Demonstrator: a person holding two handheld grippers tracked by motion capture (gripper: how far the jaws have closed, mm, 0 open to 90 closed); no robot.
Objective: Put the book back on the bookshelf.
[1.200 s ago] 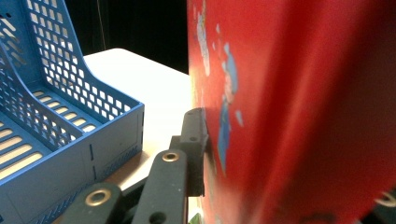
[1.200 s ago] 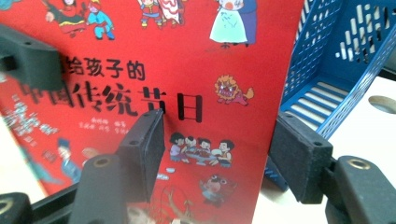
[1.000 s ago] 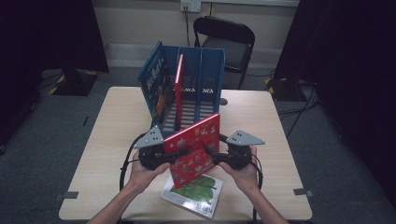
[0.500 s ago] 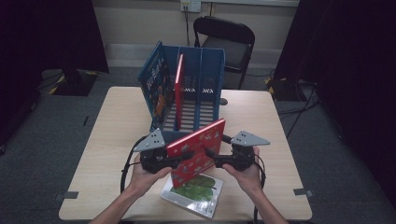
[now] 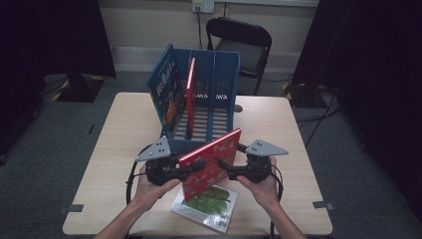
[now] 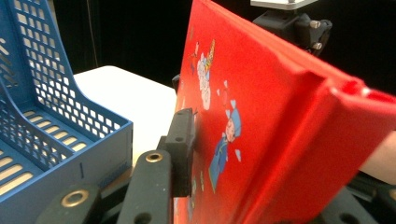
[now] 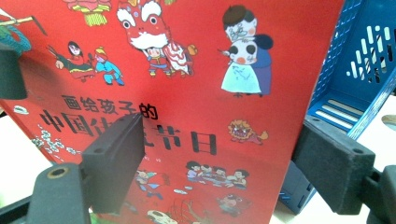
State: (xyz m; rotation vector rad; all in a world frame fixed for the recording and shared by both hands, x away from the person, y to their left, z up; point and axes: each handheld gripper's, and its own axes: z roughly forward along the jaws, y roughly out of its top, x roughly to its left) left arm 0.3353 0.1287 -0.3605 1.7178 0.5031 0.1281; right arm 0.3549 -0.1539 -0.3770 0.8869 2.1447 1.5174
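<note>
A red picture book [image 5: 211,157] stands tilted on edge between my two grippers, its lower corner over a green book [image 5: 209,206] that lies flat on the table. My left gripper [image 5: 199,167] has the red book [image 6: 261,116] between its jaws. Its near pad [image 6: 183,140] lies against the cover, its far jaw is hidden behind the book, and the jaws have just been opening. My right gripper [image 5: 222,164] faces the front cover [image 7: 187,84]. This right gripper [image 7: 224,158] is open and has just been widening, with one jaw before the cover and one beside its edge.
A blue file rack [image 5: 226,69] stands at the table's far middle, with a thin red book [image 5: 190,94] upright in it and a blue book [image 5: 164,89] against its left wall. A black chair [image 5: 239,40] stands behind the table [image 5: 278,129].
The red book showed as two angled panels a second ago and is now one closed slab, more upright. Both hands have stayed in place.
</note>
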